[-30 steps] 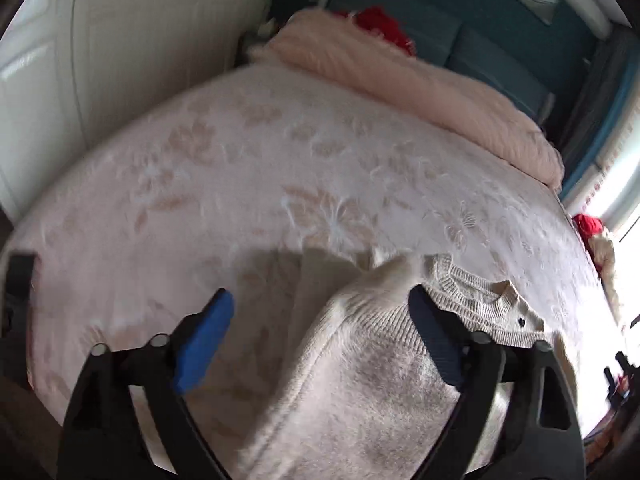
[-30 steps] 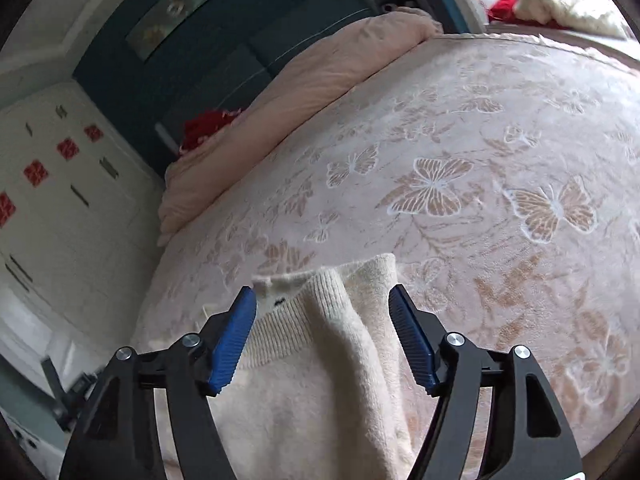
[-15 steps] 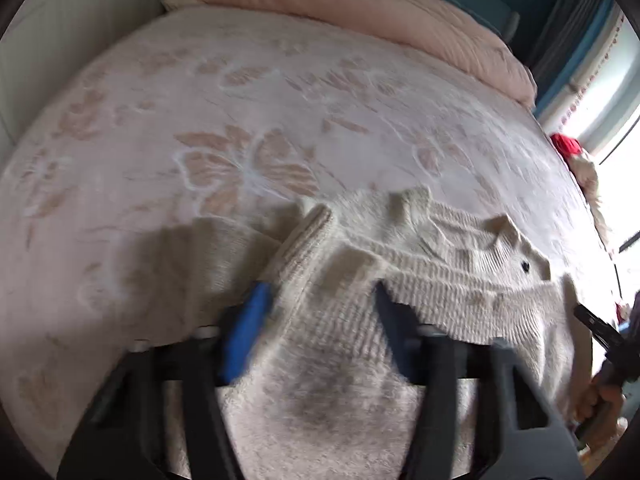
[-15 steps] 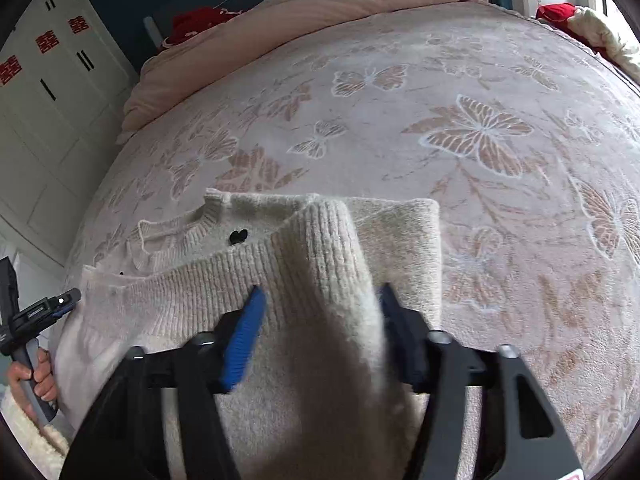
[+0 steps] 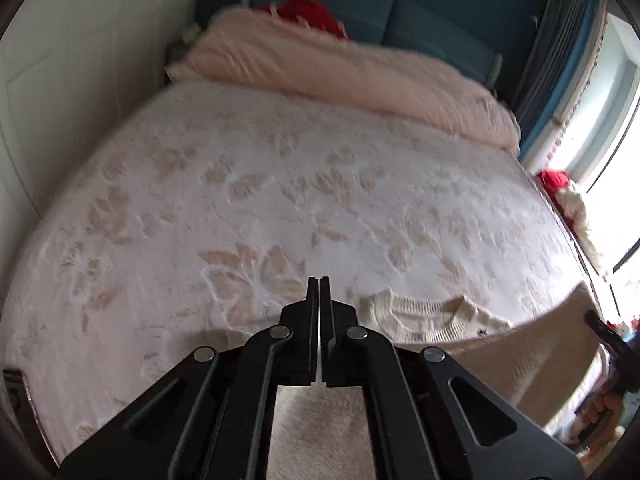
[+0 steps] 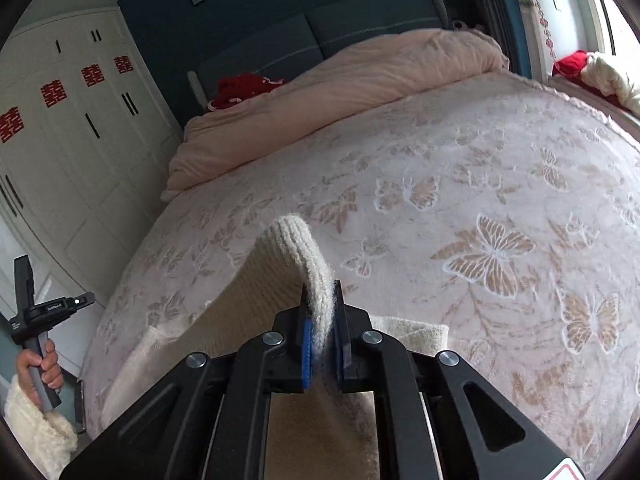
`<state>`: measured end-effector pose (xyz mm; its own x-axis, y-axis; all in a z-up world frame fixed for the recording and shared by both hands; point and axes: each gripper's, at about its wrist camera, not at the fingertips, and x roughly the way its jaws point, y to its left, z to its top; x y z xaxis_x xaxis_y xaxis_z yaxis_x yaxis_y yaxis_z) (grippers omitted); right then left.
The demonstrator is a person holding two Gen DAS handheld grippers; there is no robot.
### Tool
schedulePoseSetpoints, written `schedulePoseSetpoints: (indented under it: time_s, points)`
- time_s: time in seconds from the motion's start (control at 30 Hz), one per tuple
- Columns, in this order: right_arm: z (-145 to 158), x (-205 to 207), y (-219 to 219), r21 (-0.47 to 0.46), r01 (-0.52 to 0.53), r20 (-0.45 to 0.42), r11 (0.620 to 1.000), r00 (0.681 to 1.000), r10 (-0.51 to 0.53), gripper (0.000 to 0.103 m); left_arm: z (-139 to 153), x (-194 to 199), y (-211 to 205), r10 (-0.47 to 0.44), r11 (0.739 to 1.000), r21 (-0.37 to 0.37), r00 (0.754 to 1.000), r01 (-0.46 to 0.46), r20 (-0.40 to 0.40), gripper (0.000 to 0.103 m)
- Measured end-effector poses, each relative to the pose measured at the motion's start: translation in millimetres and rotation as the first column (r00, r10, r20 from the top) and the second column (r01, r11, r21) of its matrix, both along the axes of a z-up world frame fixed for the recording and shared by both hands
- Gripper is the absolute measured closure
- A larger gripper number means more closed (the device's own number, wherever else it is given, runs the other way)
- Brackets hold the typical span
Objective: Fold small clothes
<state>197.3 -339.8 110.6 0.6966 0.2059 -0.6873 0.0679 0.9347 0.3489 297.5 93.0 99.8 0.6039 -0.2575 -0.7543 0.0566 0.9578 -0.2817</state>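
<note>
Both grippers were closed tight at the near edge of the bed [image 5: 280, 184]. The right gripper [image 6: 320, 344] had its blue-padded fingers [image 6: 306, 356] pinched on a ribbed edge of the cream knit sweater [image 6: 256, 296], and the cloth arched up in a hump just beyond the jaws before sloping down to the left, lifted off the butterfly-patterned bedspread [image 6: 480, 200]. More of the sweater lay flat under that gripper, with a folded edge showing to the right of it.

The left gripper [image 5: 319, 308] had its jaws pressed together with barely a slit between them. I could not tell whether any cloth was caught there; sweater fabric showed only below, through the frame. From that side the sweater [image 5: 432, 324] sat just right of the jaws, its neckline flat on the spread, and a raised panel of it stretched off toward the far right.

At the head of the bed lay a rolled pink duvet [image 6: 340, 92] against a dark blue headboard [image 6: 280, 44], with a red cushion [image 6: 240, 86] tucked beside it. White wardrobes [image 6: 60, 140] stood along the left wall.
</note>
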Motion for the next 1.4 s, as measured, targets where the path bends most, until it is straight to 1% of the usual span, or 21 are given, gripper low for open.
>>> schedulePoseSetpoints:
  time_s: [0.07, 0.1, 0.17, 0.2, 0.23, 0.3, 0.37, 0.4, 0.43, 0.53, 0.7, 0.77, 0.87, 0.93, 1.0, 1.03, 1.1, 1.17, 1.2, 1.27, 1.4]
  points:
    - [-21, 2, 3, 0.008, -0.003, -0.05, 1.0, 0.999, 0.004, 0.095, -20, 4, -6, -0.052, 0.998, -0.031, 0.996, 0.049, -0.076, 0.101]
    - [-29, -2, 6, -0.006, -0.007, -0.064, 1.0, 0.998, 0.006, 0.095, -33, 2, -9, -0.07, 0.997, -0.02, 0.993, 0.068, -0.099, 0.096]
    - [-43, -11, 11, -0.02, -0.01, -0.084, 1.0, 0.996, 0.009, 0.095, -61, -1, -16, -0.082, 0.994, 0.055, 0.987, 0.09, -0.138, 0.071]
    - [-49, -15, 12, -0.019, -0.007, -0.094, 1.0, 0.996, 0.006, 0.095, -72, -2, -17, -0.072, 0.993, 0.082, 0.987, 0.084, -0.146, 0.051]
    - [-55, -18, 10, -0.009, 0.0, -0.104, 1.0, 0.995, -0.001, 0.094, -83, -3, -16, -0.046, 0.992, 0.11, 0.988, 0.062, -0.148, 0.044]
    - [-63, -23, 7, 0.013, 0.016, -0.116, 1.0, 0.993, -0.014, 0.094, -98, -2, -16, -0.031, 0.99, 0.131, 0.988, 0.051, -0.149, 0.044]
    - [-67, -25, 3, 0.033, 0.025, -0.126, 0.999, 0.992, -0.021, 0.094, -110, 1, -19, -0.066, 0.991, 0.103, 0.984, 0.084, -0.166, 0.046]
    - [-69, -26, 2, 0.041, 0.029, -0.13, 0.999, 0.991, -0.023, 0.094, -114, 2, -21, -0.085, 0.991, 0.086, 0.98, 0.102, -0.182, 0.067]
    - [-70, -27, 1, 0.046, 0.032, -0.133, 0.998, 0.991, -0.025, 0.094, -117, 3, -23, -0.101, 0.99, 0.08, 0.974, 0.12, -0.205, 0.097]
    - [-66, -31, 0, 0.062, 0.046, -0.12, 0.997, 0.992, -0.039, 0.094, -104, -5, -26, -0.101, 0.987, 0.109, 0.983, 0.119, -0.156, 0.096]
    - [-26, -26, -9, 0.108, 0.078, -0.001, 0.991, 0.997, -0.079, 0.094, -31, -6, -12, -0.055, 0.997, 0.062, 0.998, 0.055, -0.002, 0.096]
    - [-22, -9, -14, 0.076, 0.092, 0.004, 0.993, 0.996, -0.092, 0.094, -21, 9, -10, -0.031, 0.997, 0.075, 0.999, 0.03, 0.011, 0.096]
    - [-61, 32, -27, 0.067, 0.109, -0.11, 0.992, 0.989, -0.101, 0.094, -39, 46, -8, 0.032, 0.993, 0.11, 0.999, -0.028, -0.034, 0.096]
    - [-100, 53, -32, 0.056, 0.121, -0.216, 0.991, 0.971, -0.106, 0.089, -72, 66, -12, 0.043, 0.988, 0.154, 0.995, -0.028, -0.094, 0.095]
    - [-119, 58, -31, 0.018, 0.137, -0.299, 0.99, 0.946, -0.125, 0.088, -111, 72, -12, 0.063, 0.984, 0.177, 0.983, -0.032, -0.172, 0.095]
    - [-115, 51, -32, 0.03, 0.146, -0.28, 0.989, 0.951, -0.132, 0.088, -119, 66, -10, 0.073, 0.985, 0.167, 0.98, -0.042, -0.184, 0.095]
    - [-95, 27, -31, 0.042, 0.143, -0.213, 0.989, 0.968, -0.131, 0.081, -111, 42, -3, 0.057, 0.995, 0.09, 0.989, -0.045, -0.134, 0.092]
    - [-71, -7, -27, -0.002, 0.129, -0.153, 0.992, 0.98, -0.128, 0.064, -92, 17, 0, 0.034, 0.997, 0.066, 0.996, -0.029, -0.083, 0.092]
    - [-62, -28, -24, -0.017, 0.118, -0.124, 0.993, 0.985, -0.119, 0.06, -80, 0, 2, 0.032, 0.998, 0.06, 0.998, -0.029, -0.052, 0.092]
    - [-57, -61, -20, -0.041, 0.114, -0.115, 0.993, 0.986, -0.118, 0.05, -63, -31, 3, 0.018, 0.999, 0.051, 0.999, -0.016, -0.033, 0.092]
    - [-73, -103, -11, -0.093, 0.135, -0.162, 0.987, 0.976, -0.148, 0.047, -70, -76, -2, -0.001, 1.0, 0.006, 0.996, 0.001, -0.088, 0.09]
